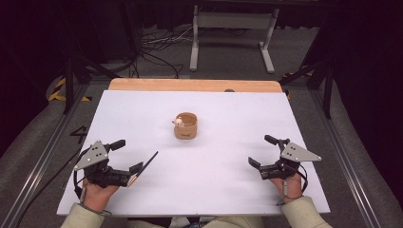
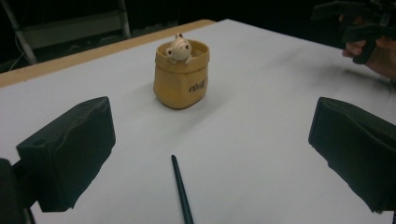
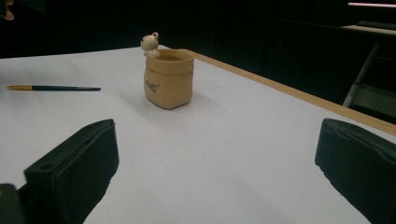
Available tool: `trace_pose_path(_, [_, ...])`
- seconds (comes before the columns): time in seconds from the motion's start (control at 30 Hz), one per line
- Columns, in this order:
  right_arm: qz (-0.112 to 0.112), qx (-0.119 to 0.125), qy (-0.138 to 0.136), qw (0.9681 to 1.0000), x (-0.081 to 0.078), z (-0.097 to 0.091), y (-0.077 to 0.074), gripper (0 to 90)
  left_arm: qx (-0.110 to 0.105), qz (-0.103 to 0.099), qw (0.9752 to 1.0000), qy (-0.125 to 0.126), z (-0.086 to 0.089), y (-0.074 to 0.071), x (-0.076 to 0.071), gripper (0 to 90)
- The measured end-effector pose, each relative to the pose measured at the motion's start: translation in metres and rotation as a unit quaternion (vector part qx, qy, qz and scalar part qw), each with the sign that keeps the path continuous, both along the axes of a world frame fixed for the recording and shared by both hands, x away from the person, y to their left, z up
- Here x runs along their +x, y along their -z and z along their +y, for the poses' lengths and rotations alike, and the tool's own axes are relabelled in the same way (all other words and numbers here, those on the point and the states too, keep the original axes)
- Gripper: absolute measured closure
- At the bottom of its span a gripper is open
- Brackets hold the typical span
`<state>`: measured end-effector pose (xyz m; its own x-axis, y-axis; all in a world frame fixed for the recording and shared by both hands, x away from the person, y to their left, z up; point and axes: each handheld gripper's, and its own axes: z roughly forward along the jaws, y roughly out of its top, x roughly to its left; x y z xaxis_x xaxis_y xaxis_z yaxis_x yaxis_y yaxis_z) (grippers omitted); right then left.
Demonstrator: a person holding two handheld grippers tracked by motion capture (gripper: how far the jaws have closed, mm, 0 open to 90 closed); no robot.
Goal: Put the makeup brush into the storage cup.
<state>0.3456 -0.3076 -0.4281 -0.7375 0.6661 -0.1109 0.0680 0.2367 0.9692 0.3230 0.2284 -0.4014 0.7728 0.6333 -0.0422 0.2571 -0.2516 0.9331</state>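
Note:
A small tan sack-shaped pot [image 1: 186, 127] with a pale animal figure [image 1: 178, 122] on its rim stands upright mid-table; it is also the pot [image 2: 181, 77] ahead of my left gripper and the pot [image 3: 168, 80] ahead of my right one. A thin dark brush [image 1: 145, 166] lies flat on the white table [image 1: 214, 190], left of centre. My left gripper [image 1: 127, 156] is open at the near left, and the brush [image 2: 182, 193] lies on the table between its jaws, untouched. My right gripper [image 1: 262, 151] is open at the near right with nothing in it. From there the brush [image 3: 53, 87] lies far off to the left.
A bare wooden strip [image 1: 190, 85] runs along the table's far edge. Beyond it stand a metal frame [image 1: 233, 21] and loose cables [image 1: 157, 47] on the floor. Dark stands [image 1: 71, 80] flank the table. Open white surface surrounds the pot.

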Motion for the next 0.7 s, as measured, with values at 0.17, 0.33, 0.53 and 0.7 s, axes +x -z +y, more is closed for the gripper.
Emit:
trace_pose_path(0.17, [0.009,-0.011,0.0,0.9999,0.001,0.002,0.001,1.6,0.051,0.031,0.9982,0.002,-0.008,-0.007,0.007,2.0])
trace_pose_path(0.33, [0.014,-0.02,-0.005,0.9997,0.001,0.004,0.001,2.2,0.083,0.057,0.9949,0.004,-0.011,-0.012,0.014,1.9])
trace_pose_path(0.53, [0.018,-0.017,-0.002,0.9997,0.002,0.003,0.002,2.1,0.141,0.099,0.985,0.007,-0.019,-0.016,0.026,1.9])
trace_pose_path(0.7, [0.02,-0.014,-0.003,0.9997,0.003,0.003,0.002,2.1,0.194,0.126,0.973,-0.007,-0.028,-0.021,0.033,2.1])
